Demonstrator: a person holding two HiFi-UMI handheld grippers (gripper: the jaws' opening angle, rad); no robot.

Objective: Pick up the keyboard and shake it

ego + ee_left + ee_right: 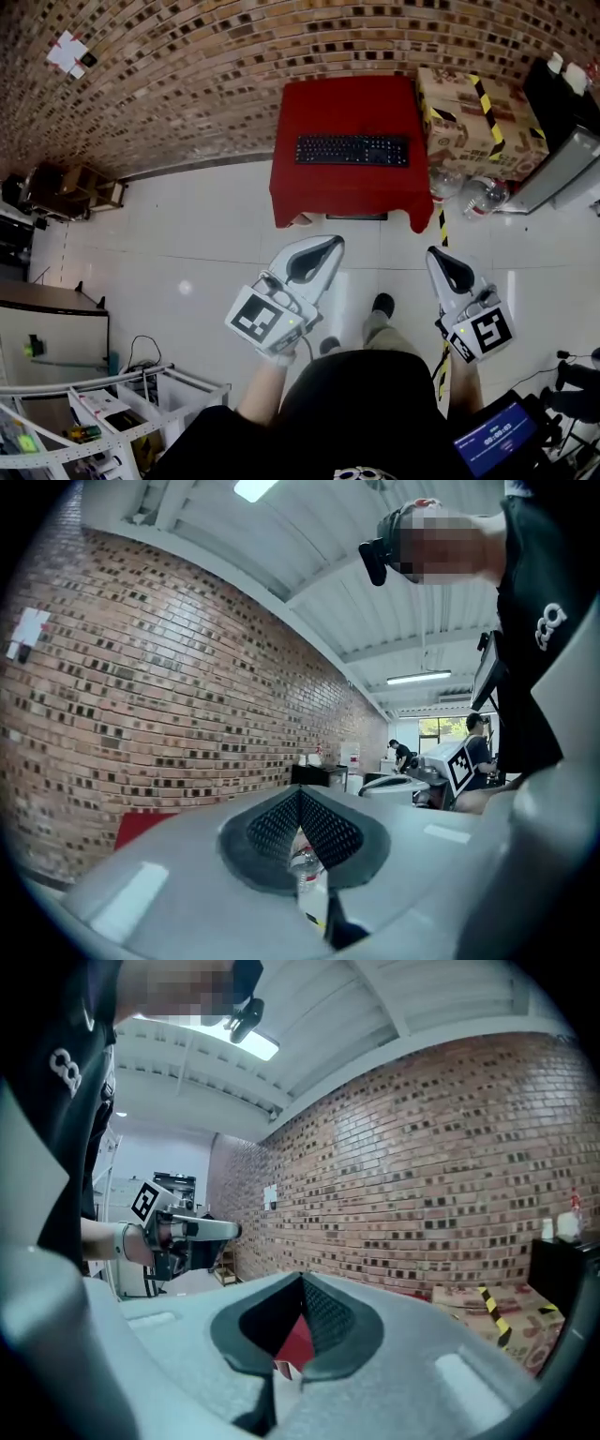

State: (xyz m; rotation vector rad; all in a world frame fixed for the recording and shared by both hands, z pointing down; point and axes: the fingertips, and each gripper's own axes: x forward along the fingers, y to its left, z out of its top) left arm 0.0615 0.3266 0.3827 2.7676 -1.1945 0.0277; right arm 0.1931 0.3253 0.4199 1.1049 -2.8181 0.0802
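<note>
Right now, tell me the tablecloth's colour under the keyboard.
Red tablecloth, under the black keyboard; head view.

Keyboard [352,150] key legends are too small to read. Red cloth [347,192] hides whatever carries it. In its own view the left gripper [300,803] body covers most of a bottle [306,862]. Screen [495,439] digits are blurry and its lower corner is cut off by the frame edge.

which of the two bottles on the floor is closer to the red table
The left bottle, right beside the table's front right corner. The other bottle lies further right, below the box.
</note>
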